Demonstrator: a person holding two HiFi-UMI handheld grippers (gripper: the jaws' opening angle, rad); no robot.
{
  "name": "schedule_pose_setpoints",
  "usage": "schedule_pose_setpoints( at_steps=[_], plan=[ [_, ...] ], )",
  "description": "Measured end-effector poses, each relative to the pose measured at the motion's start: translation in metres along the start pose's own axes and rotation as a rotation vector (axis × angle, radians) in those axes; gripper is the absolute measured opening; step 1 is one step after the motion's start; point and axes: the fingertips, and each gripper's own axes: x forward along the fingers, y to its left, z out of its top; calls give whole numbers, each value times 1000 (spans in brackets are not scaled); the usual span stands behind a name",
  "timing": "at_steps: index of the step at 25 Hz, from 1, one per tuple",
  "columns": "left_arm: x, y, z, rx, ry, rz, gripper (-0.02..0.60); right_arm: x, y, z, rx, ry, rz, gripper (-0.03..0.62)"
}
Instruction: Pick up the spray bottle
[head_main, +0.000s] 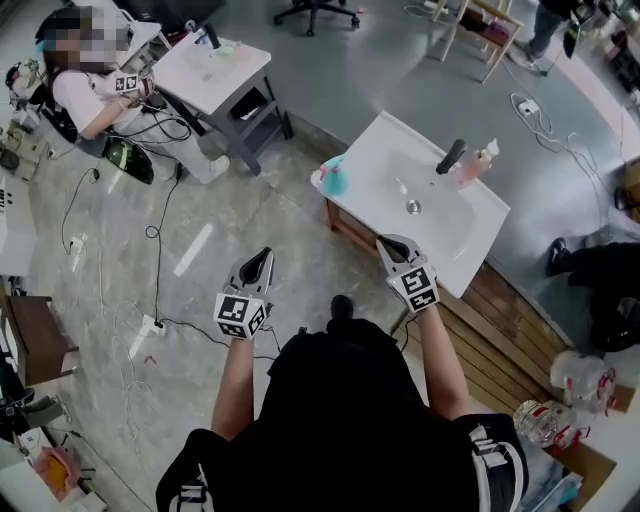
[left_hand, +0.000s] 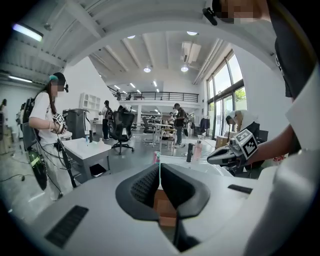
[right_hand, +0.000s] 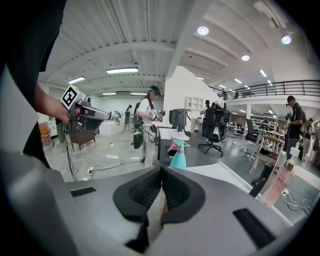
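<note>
At the centre of the head view, the teal plastic spray bottle (head_main: 333, 178), pink-triggered, stands on the glossy white basin's (head_main: 470, 235) left corner. The left gripper (head_main: 265, 254) and right gripper (head_main: 383, 241) both have their ribbed black jaws pressed together, empty.

A white washbasin counter (head_main: 470, 245) on a wooden stand (head_main: 352, 228) sits on the pale tiled floor (head_main: 250, 200), its near edge at the tip of the right gripper (head_main: 392, 241). On its corner, ahead and between that and the left gripper (head_main: 266, 253), stands a teal spray bottle (head_main: 334, 178). A black tap (head_main: 451, 156) and a pink bottle (head_main: 476, 165) stand beyond the bowl.
</note>
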Motion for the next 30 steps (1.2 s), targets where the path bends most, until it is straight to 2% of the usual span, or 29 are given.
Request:
schedule_pose_setpoints(
  at_steps=[8, 16, 22, 30],
  plan=[
    [30, 9, 27, 44, -5, -4, 29, 17, -25, 7, 23, -36, -7, 17],
    [62, 27, 34, 48, 6, -54, 29, 36, -36, 13, 31, -27, -30, 17],
    [100, 59, 42, 65, 15, -115, 29, 74, -46, 20, 71, 4, -40, 17],
    [138, 123, 54, 74, 22, -178, 29, 142, -40, 47, 93, -6, -65, 17]
  ],
)
